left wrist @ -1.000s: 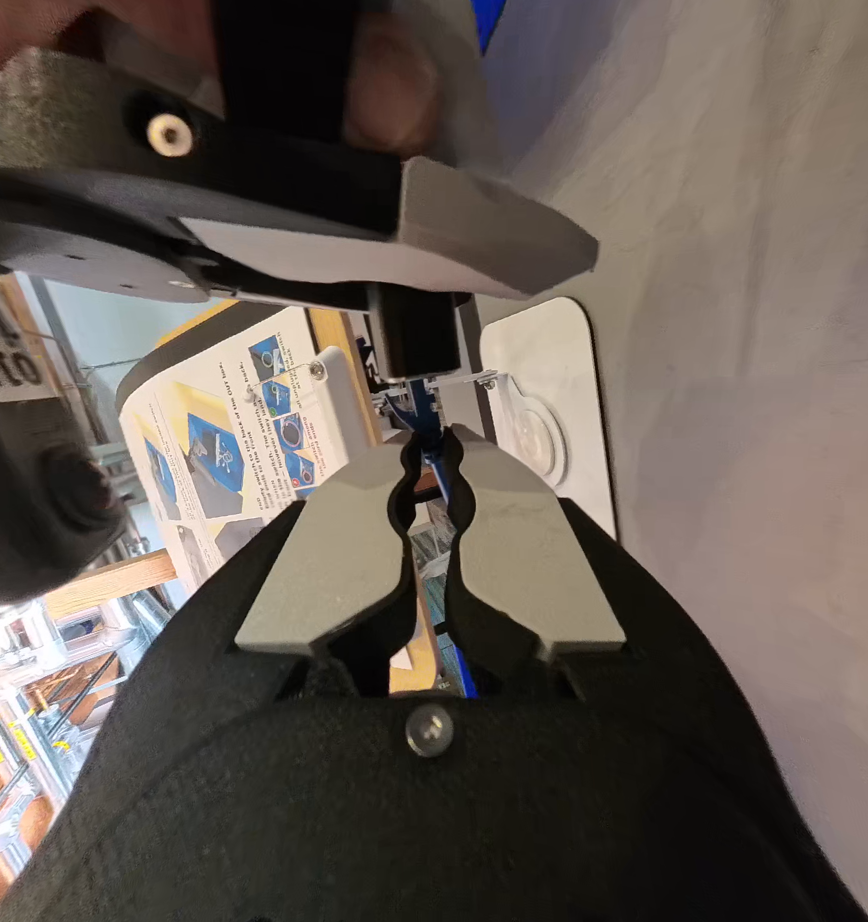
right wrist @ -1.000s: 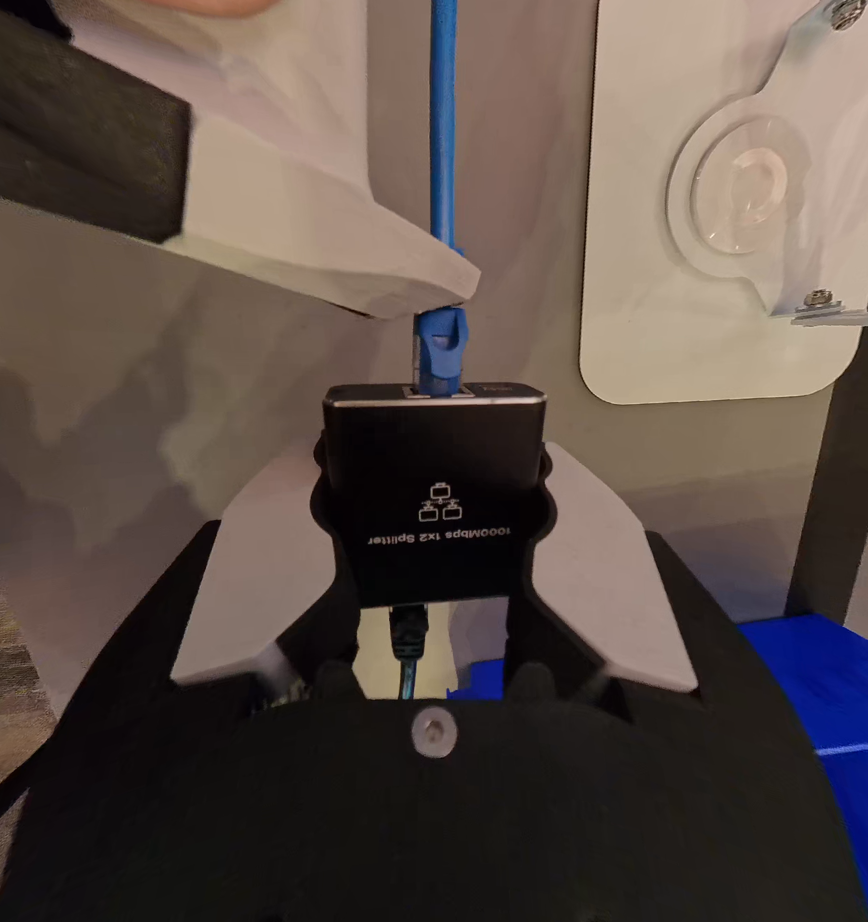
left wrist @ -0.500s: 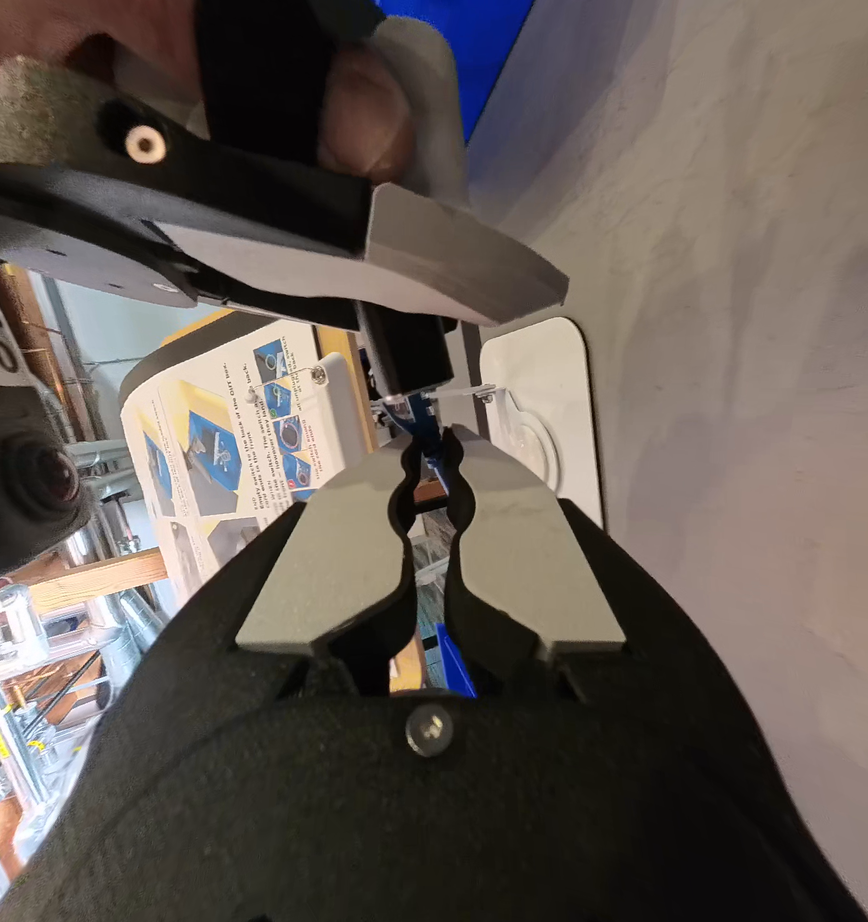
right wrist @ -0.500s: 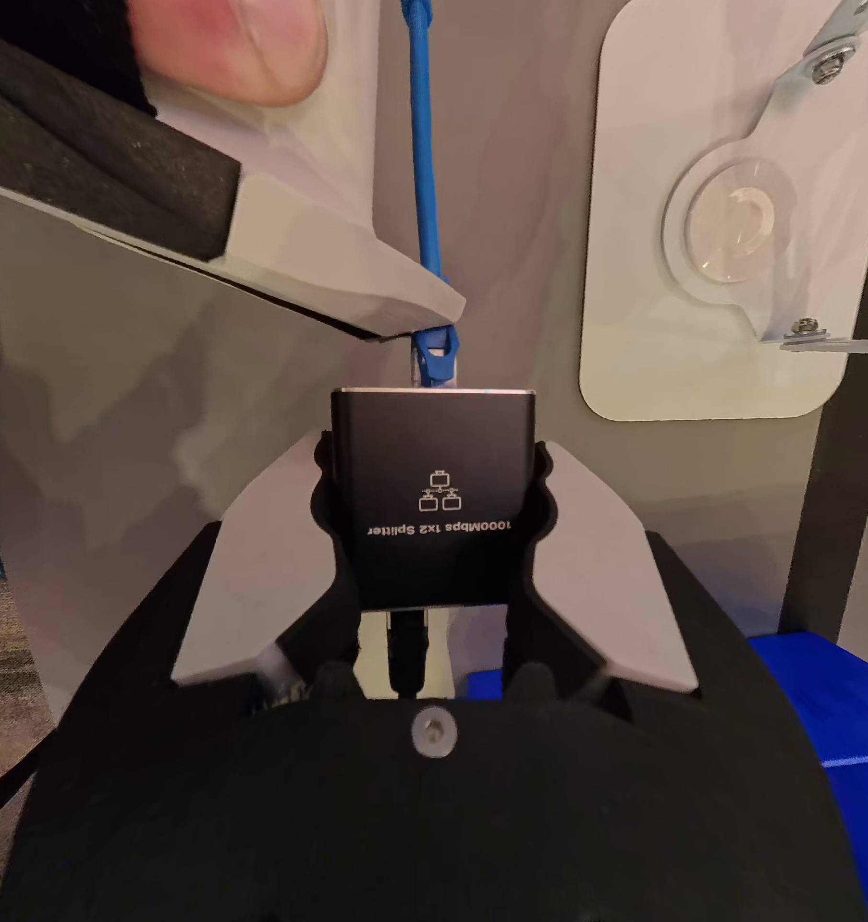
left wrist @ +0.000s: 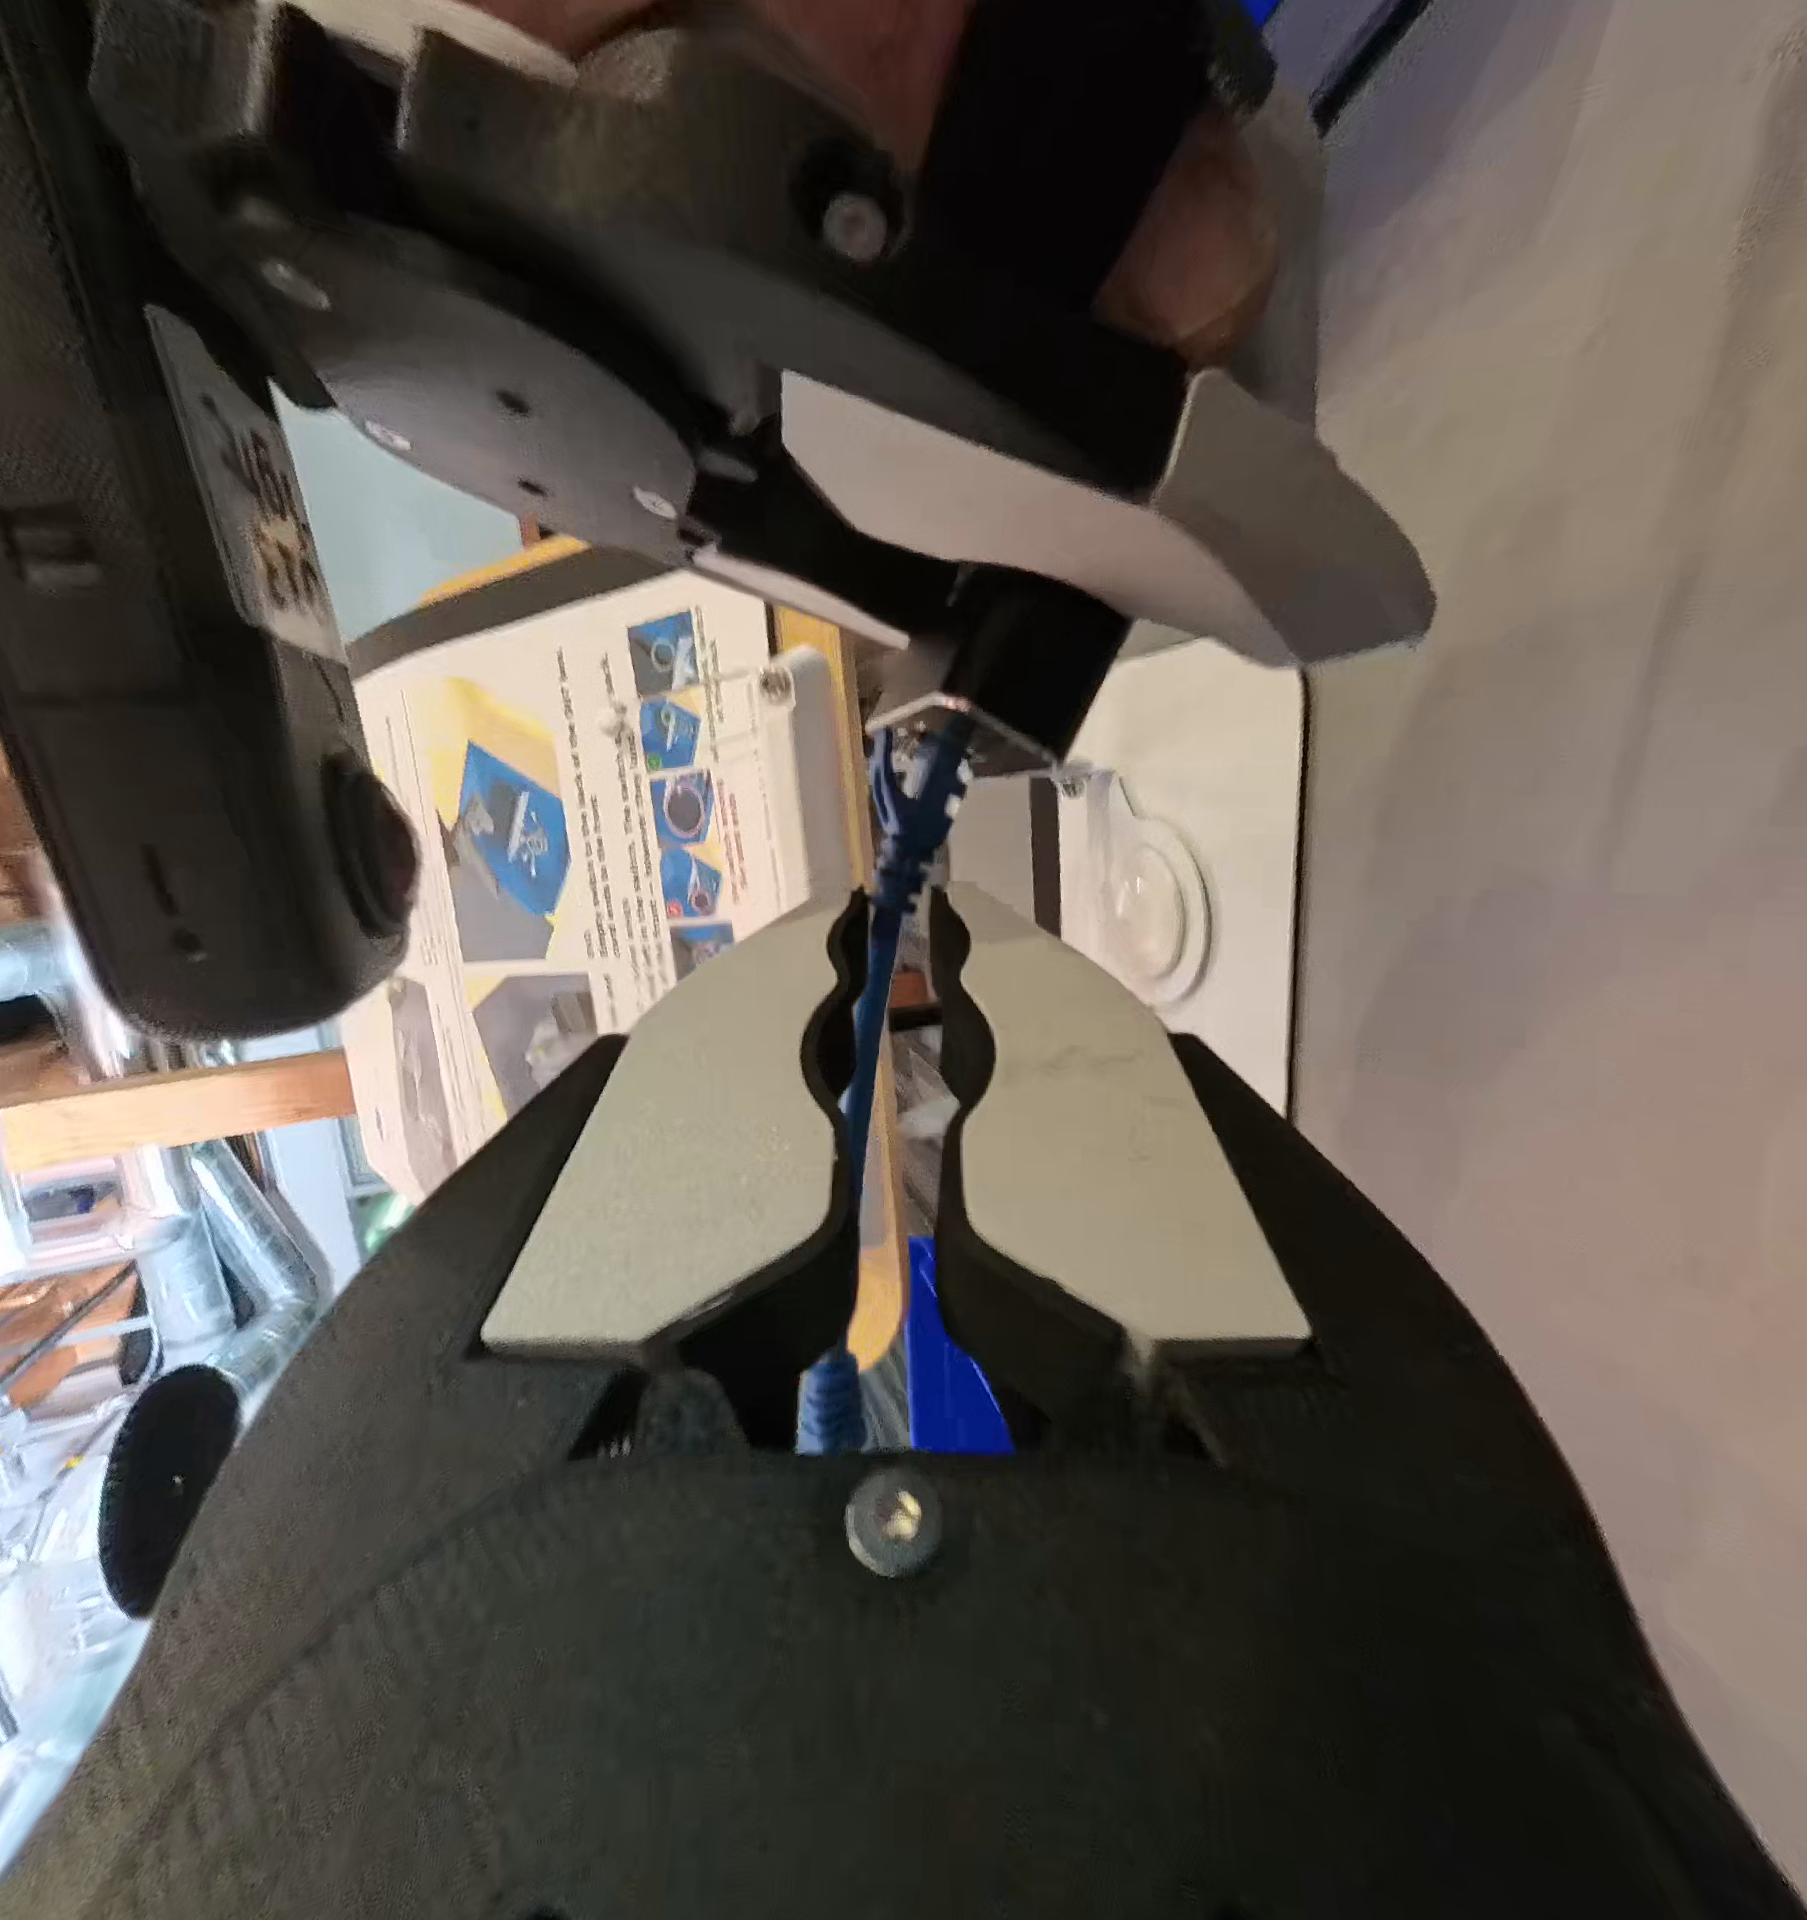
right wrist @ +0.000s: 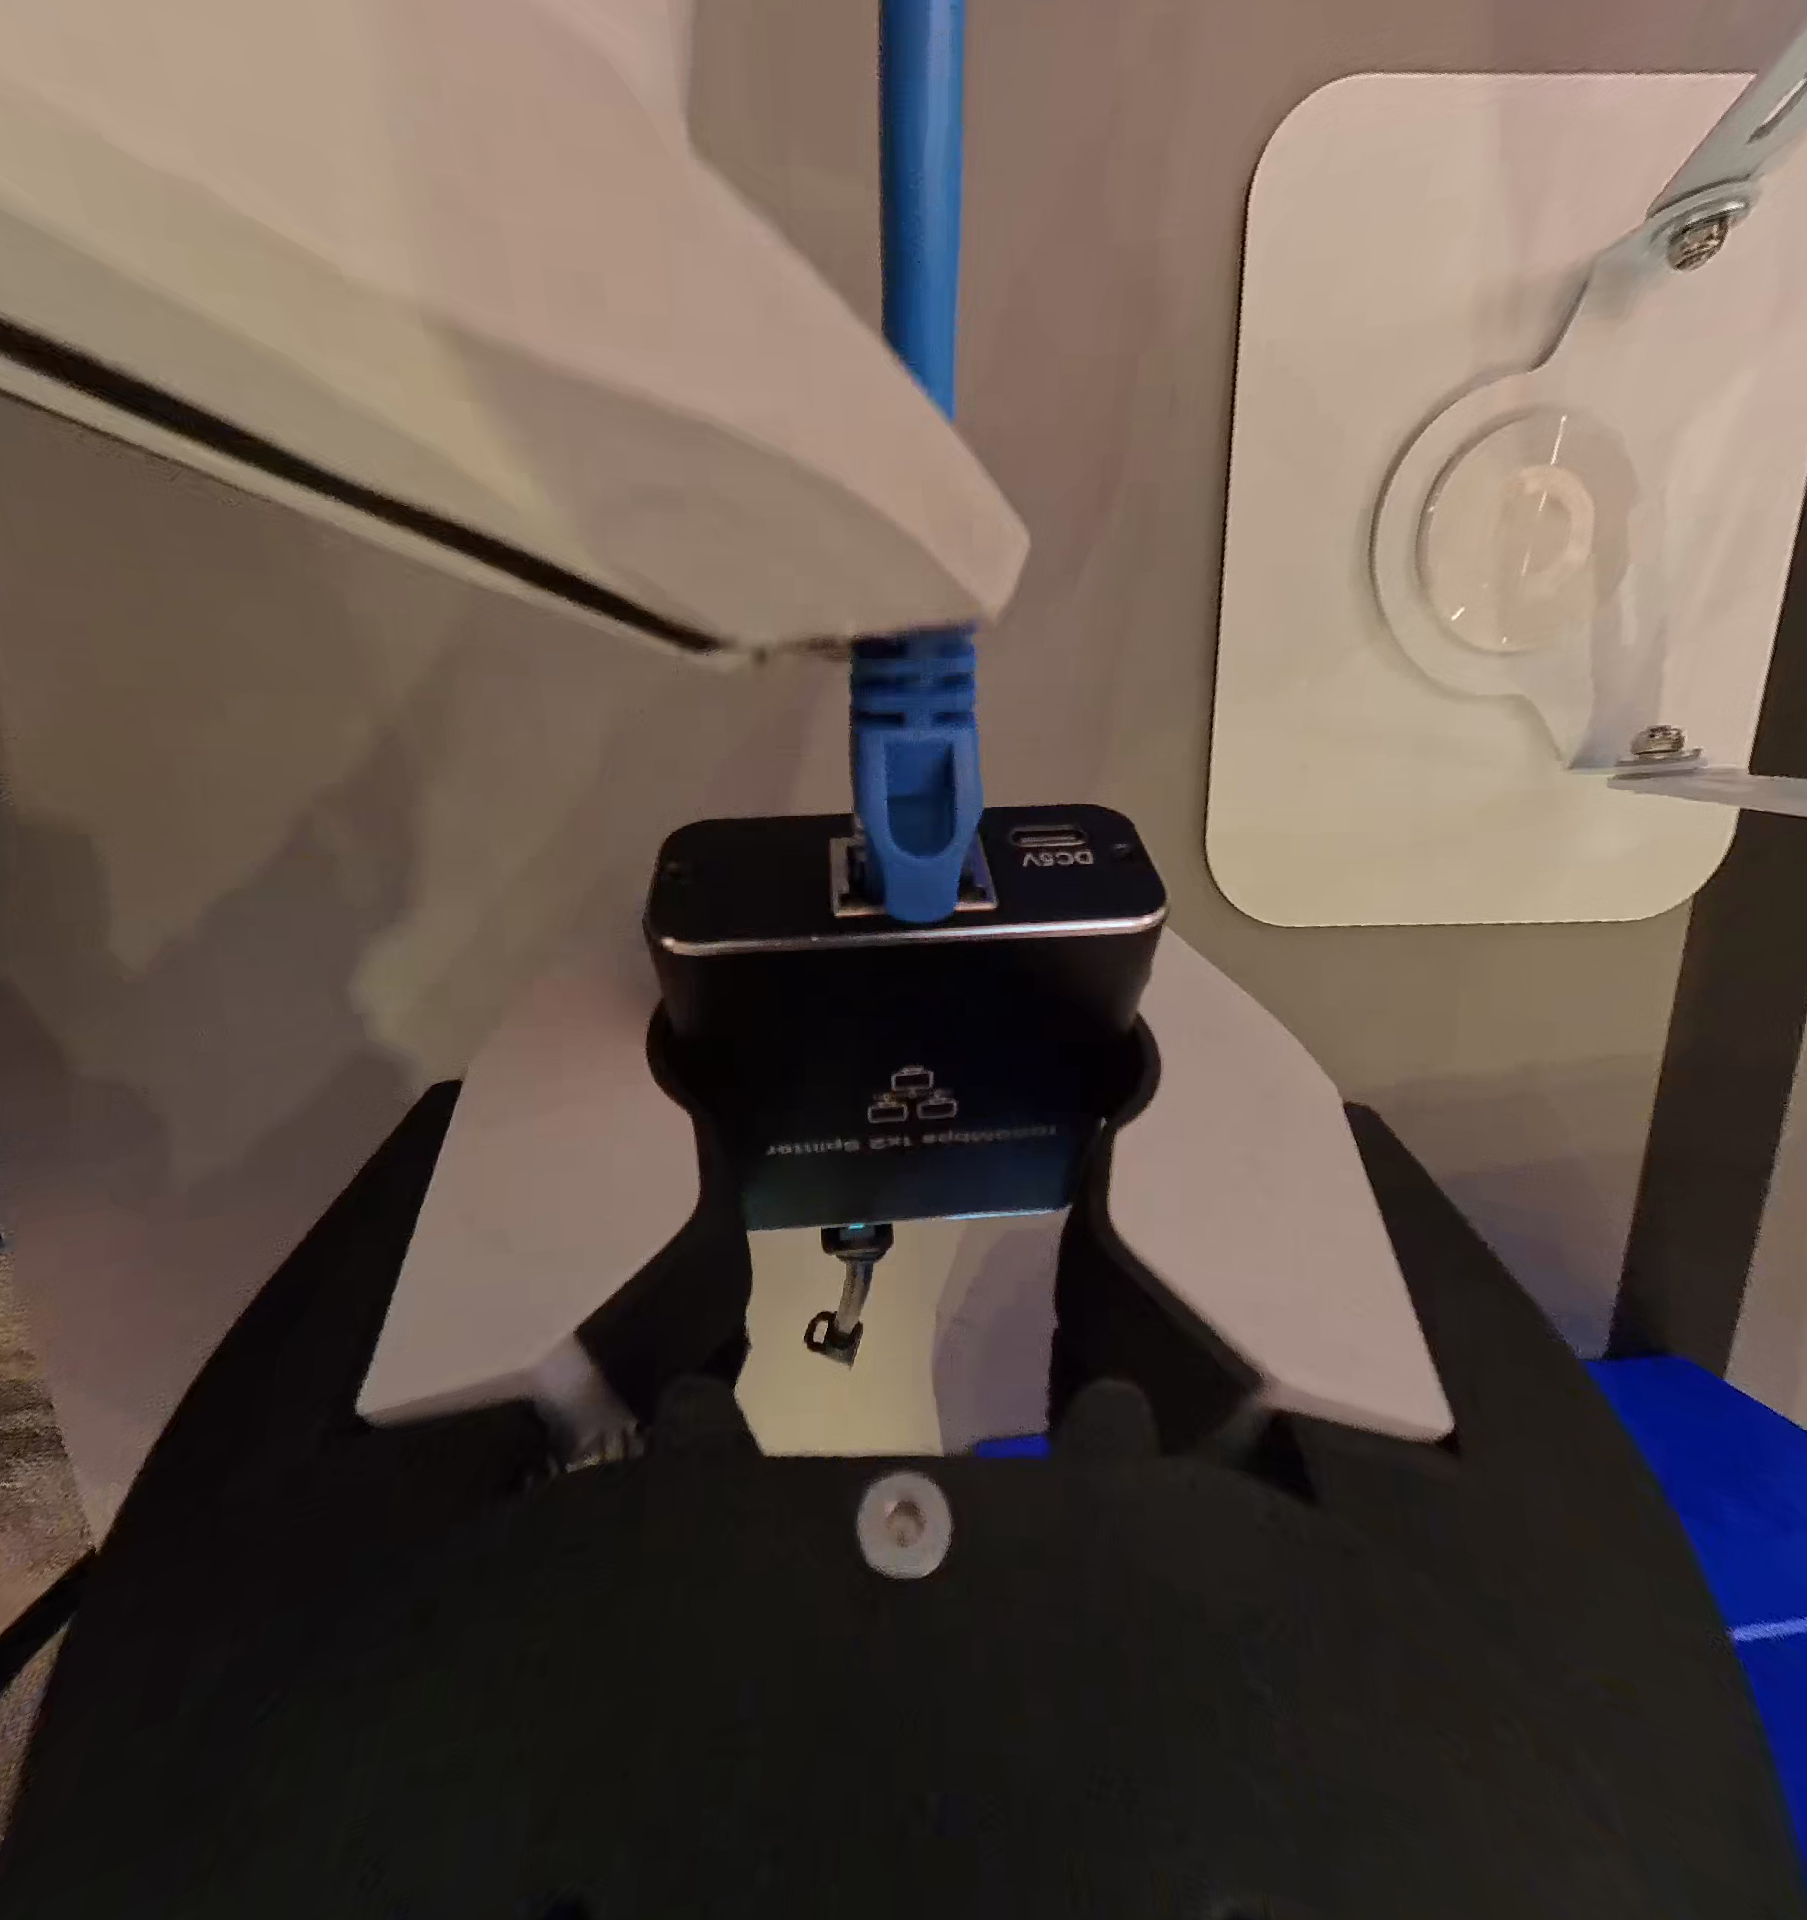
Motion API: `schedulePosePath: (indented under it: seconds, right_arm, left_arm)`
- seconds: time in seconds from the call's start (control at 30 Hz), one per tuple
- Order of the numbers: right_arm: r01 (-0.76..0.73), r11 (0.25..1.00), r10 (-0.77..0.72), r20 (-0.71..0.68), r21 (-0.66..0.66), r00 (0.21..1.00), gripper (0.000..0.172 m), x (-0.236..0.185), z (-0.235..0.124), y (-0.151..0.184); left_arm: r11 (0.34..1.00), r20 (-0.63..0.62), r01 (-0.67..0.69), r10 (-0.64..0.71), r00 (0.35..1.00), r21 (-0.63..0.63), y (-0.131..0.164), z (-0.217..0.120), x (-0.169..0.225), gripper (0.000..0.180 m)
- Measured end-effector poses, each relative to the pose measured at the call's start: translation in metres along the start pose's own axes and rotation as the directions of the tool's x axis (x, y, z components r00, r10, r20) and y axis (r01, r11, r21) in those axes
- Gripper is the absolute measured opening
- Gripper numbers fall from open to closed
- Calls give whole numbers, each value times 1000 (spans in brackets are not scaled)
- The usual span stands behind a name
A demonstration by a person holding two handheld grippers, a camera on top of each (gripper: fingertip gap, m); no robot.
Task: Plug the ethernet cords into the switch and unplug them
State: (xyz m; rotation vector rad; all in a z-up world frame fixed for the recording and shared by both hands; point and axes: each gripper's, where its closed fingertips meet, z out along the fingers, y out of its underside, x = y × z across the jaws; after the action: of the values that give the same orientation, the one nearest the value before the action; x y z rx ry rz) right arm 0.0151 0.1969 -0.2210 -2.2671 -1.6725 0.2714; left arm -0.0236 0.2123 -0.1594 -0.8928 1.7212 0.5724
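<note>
Ethernet cord (left wrist: 871, 1023), blue, runs loose between the parted fingers of the left hand-held gripper (left wrist: 886, 914), its plug (left wrist: 914, 800) seated in the black switch (left wrist: 1034, 665) ahead. Right view: right hand-held gripper (right wrist: 904, 1039) clamps the switch (right wrist: 904, 997) by its sides, blue plug (right wrist: 914, 790) in its top port.

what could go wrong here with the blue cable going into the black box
1. The left gripper looks loose around the blue cable, behind the plug; the cable could slide instead of driving the plug.
2. The black box sits tilted in the right gripper; an off-axis push may jam the plug in the port.
</note>
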Motion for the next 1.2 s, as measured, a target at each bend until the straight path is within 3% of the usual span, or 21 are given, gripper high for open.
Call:
schedulePosePath:
  seconds: [0.2, 0.47, 0.67, 0.83, 0.9, 0.97, 1.07, 1.2]
  right_arm:
    - [46, 999, -47, -24, -28, 999, 76, -3, -1, -8]
    - [85, 996, -86, -19, -21, 996, 75, -11, -3, -30]
    - [109, 993, -109, -6, -43, 994, 76, -15, 3, -36]
    - [189, 979, -189, 6, -69, 982, 76, -22, 7, -38]
    - [256, 964, -255, 20, -73, 967, 76, -30, 9, -40]
    - [311, 947, -310, 24, -79, 950, 76, -37, 11, -44]
    - [362, 929, -360, 40, -73, 932, 75, -45, 13, -46]
    - [385, 919, -383, 43, -84, 923, 75, -47, 17, -42]
  left_arm:
    - [994, -66, 73, -78, 995, -80, 31, -9, 15, 13]
    - [986, -134, 127, -141, 981, -107, 43, -7, 52, 11]
    - [953, -261, 303, -299, 918, -26, 45, -27, 60, 32]
    - [796, -485, 605, -532, 694, -6, 41, -50, 44, 35]
    - [751, -588, 659, -556, 587, -53, 36, -55, 48, 37]
    - [715, -714, 689, -545, 440, -120, 26, -60, 64, 35]
    - [635, -808, 754, -527, 264, -168, 11, -63, 79, 21]
    - [538, -824, 819, -545, 157, -199, 6, -61, 82, 7]
